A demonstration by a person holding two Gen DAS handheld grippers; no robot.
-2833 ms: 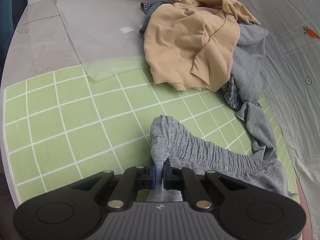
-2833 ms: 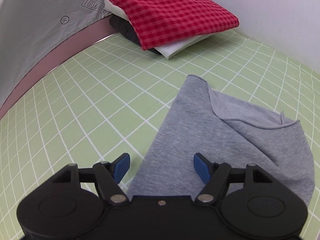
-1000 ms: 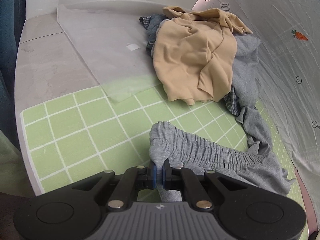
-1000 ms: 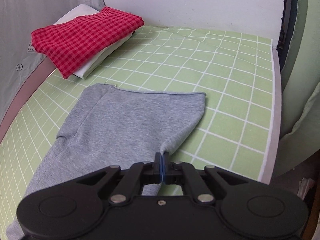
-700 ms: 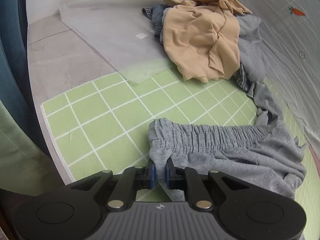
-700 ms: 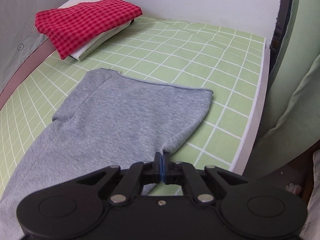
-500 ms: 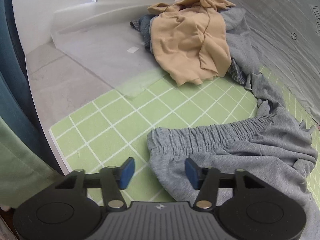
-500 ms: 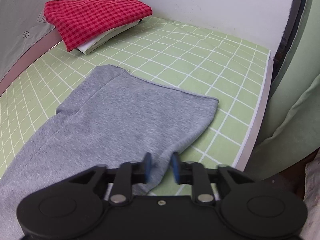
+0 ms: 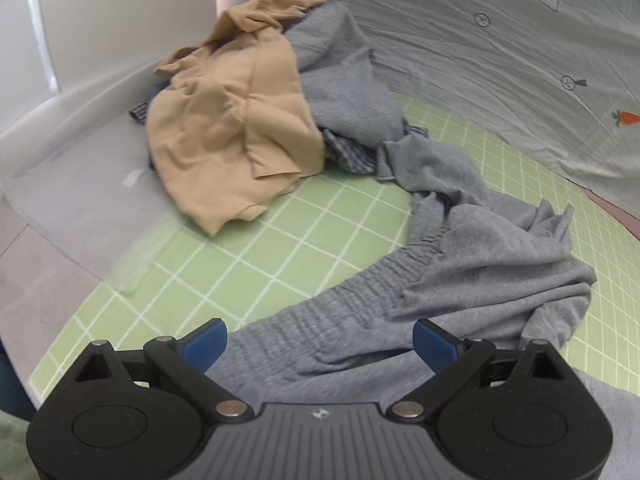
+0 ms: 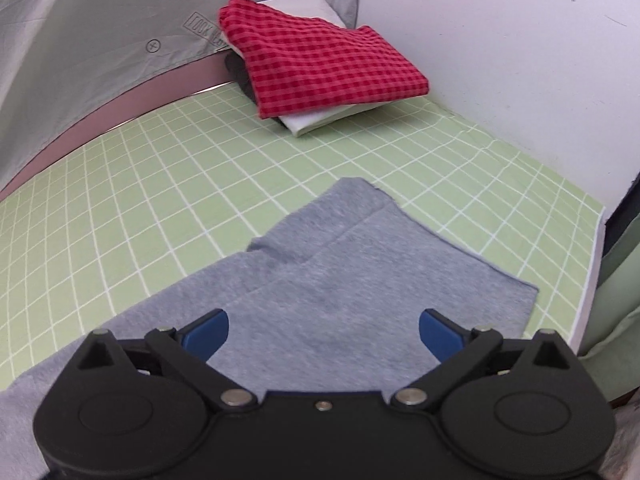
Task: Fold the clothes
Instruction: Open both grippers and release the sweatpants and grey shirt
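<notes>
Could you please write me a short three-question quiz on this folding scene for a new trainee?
1. True or false: the left gripper is shut on the grey shorts.
2. Which garment tops the folded stack by the wall: (a) red checked cloth, (b) beige garment, (c) blue jeans?
3. What surface do the shorts lie on?

Key:
1. False; both it and the right gripper are open above the fabric.
2. (a), the red checked cloth; the beige garment is on the unfolded heap.
3. The green grid mat.
</notes>
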